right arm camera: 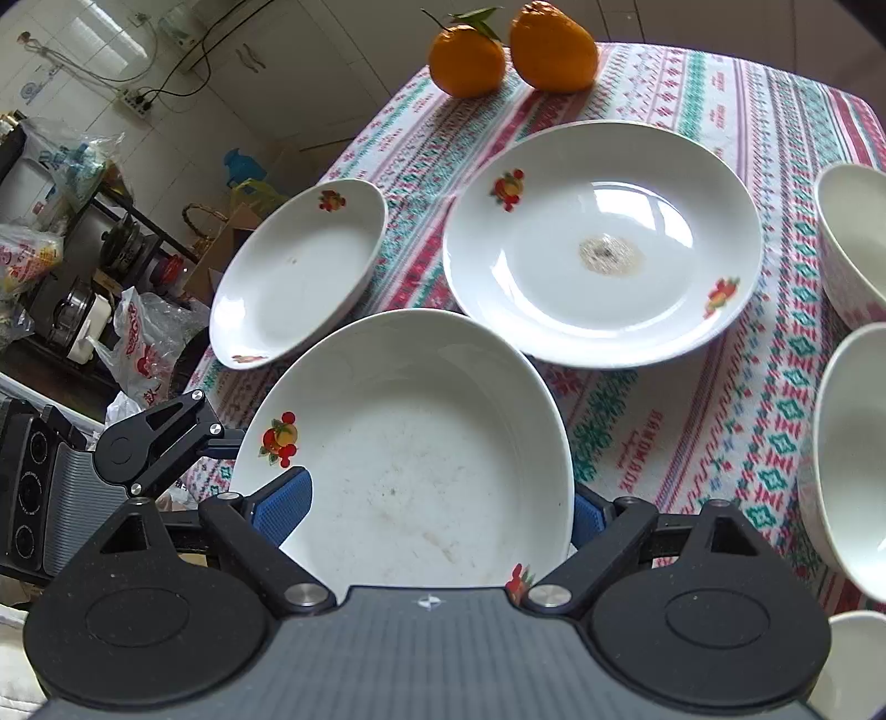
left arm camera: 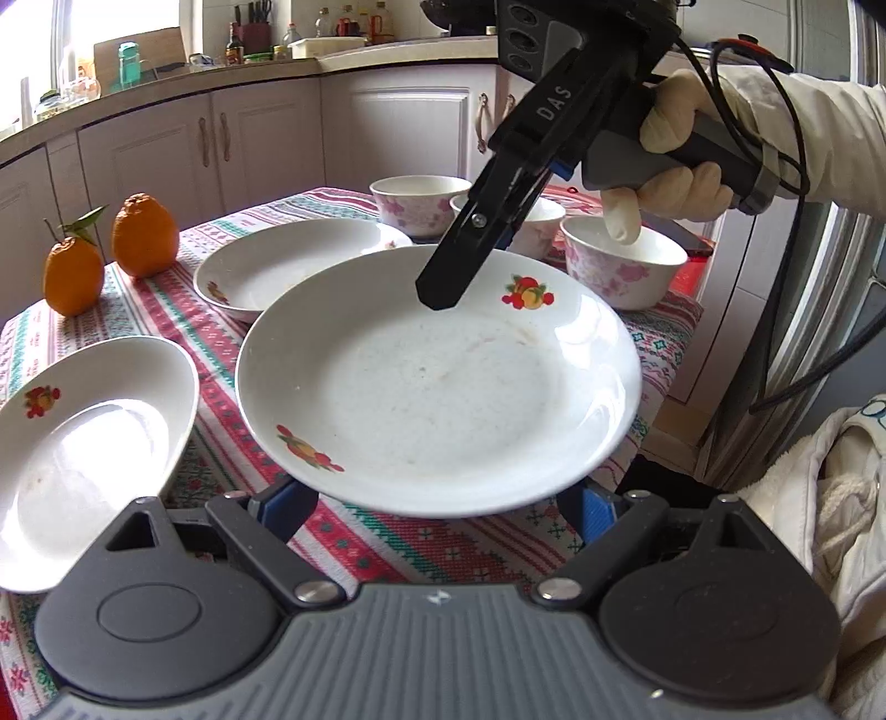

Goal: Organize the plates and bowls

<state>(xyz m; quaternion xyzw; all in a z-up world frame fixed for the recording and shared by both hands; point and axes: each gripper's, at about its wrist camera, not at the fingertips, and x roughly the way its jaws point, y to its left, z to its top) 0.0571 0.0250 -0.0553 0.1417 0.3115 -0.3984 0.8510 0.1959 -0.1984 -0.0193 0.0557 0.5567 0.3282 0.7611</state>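
Observation:
A white plate with fruit prints (left arm camera: 437,382) is lifted above the table. My right gripper (left arm camera: 443,288) is shut on its far rim, and in the right wrist view the plate (right arm camera: 410,459) fills the space between the blue pads (right arm camera: 282,507). My left gripper (left arm camera: 437,509) sits at the plate's near rim with its fingers spread under it; whether it grips cannot be told. A second plate (left arm camera: 277,266) (right arm camera: 603,243) and a third plate (left arm camera: 77,448) (right arm camera: 299,266) rest on the cloth. Three pink-flowered bowls (left arm camera: 620,260) stand at the back right.
Two oranges (left arm camera: 144,232) (right arm camera: 554,44) sit at the table's far left corner. The striped tablecloth (left arm camera: 421,531) covers the table. White cabinets (left arm camera: 266,133) stand behind. Bowl rims (right arm camera: 853,459) crowd the right edge of the right wrist view.

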